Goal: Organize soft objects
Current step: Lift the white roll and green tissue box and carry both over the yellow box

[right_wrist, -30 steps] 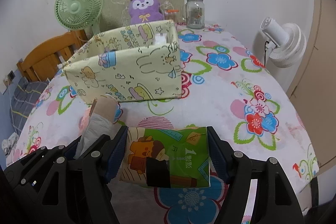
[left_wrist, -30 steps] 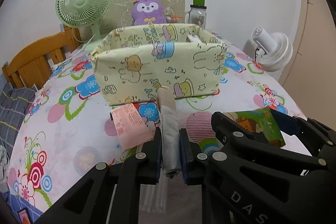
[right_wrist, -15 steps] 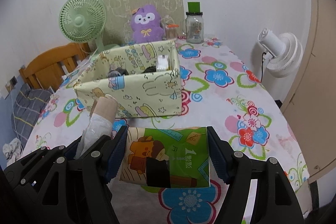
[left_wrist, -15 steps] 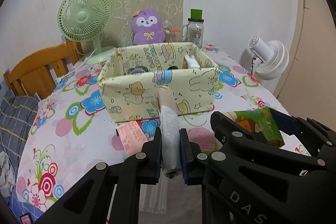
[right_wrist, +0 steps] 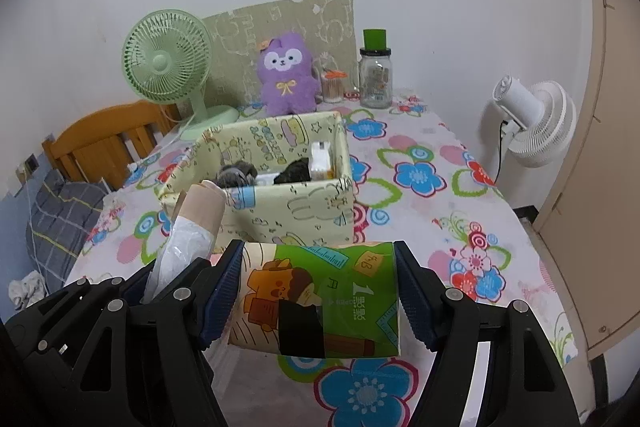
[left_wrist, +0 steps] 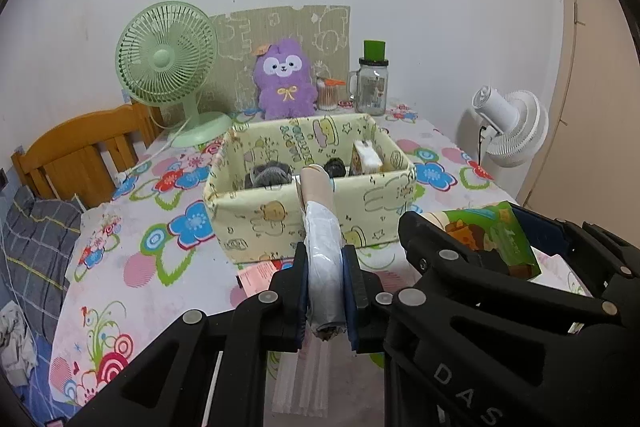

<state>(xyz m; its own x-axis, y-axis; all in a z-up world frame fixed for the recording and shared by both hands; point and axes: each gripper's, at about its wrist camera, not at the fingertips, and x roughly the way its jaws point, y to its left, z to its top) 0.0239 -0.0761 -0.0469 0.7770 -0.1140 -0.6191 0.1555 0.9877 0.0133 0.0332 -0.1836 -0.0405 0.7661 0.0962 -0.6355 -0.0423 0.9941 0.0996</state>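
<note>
Both grippers are held side by side above the near part of the table (right_wrist: 452,187), pointing toward the far wall, the left gripper (left_wrist: 325,291) just left of the right gripper (right_wrist: 318,291).

The yellow fabric box (left_wrist: 280,223) stands on the flowered cloth ahead of them. Inside lie a grey fuzzy bundle (left_wrist: 267,175) at the left, a dark bundle (left_wrist: 335,166) in the middle and a white packet (left_wrist: 366,157) upright against the right wall.

The left gripper is clamped narrowly on a plastic-wrapped roll (left_wrist: 322,239), whose beige end pokes forward toward the box's near wall. The right gripper, jaws set wide, squeezes a green tissue pack (right_wrist: 320,301) between its pads, held clear of the table, near the box.
</note>
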